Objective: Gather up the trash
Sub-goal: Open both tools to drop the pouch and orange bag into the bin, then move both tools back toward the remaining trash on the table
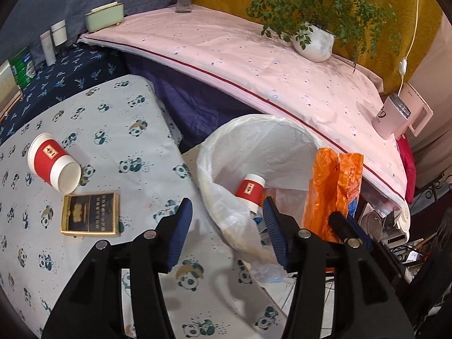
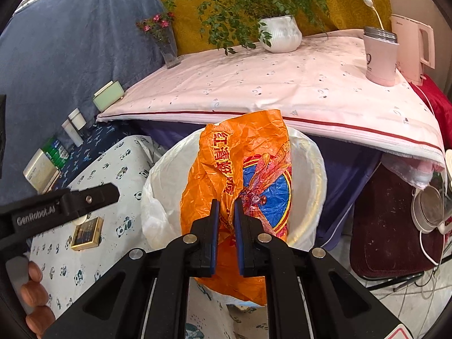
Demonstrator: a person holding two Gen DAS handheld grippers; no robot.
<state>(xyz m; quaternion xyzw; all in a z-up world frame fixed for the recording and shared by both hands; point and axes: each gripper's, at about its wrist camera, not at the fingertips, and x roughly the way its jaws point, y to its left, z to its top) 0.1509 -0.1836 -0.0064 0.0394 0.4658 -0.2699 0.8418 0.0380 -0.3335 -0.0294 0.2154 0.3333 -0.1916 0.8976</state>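
Blue-padded fingers of the right gripper (image 2: 226, 212) pinch an orange plastic wrapper (image 2: 240, 175), which hangs over the lined trash bin (image 1: 226, 132) but is not yet let go. One red paper cup (image 1: 250, 190) already lies inside. The left gripper (image 1: 226, 226) stands wide and empty, so a second red cup (image 1: 53, 163) and a gold-edged box (image 1: 90, 214) remain on the panda-print worktop (image 1: 127, 141).

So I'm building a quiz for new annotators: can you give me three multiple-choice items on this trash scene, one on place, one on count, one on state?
1. Where is the orange bag?
A. over the lined bin
B. on the pink cloth
C. on the floor

2. How many red paper cups show?
A. one
B. two
C. three

3. The left gripper is:
A. open, empty
B. shut on a cup
C. shut on the bag

Key:
1 A, the right gripper holds it above the bin.
2 B, one on the panda cloth, one in the bin.
3 A, its pads stand apart around nothing.
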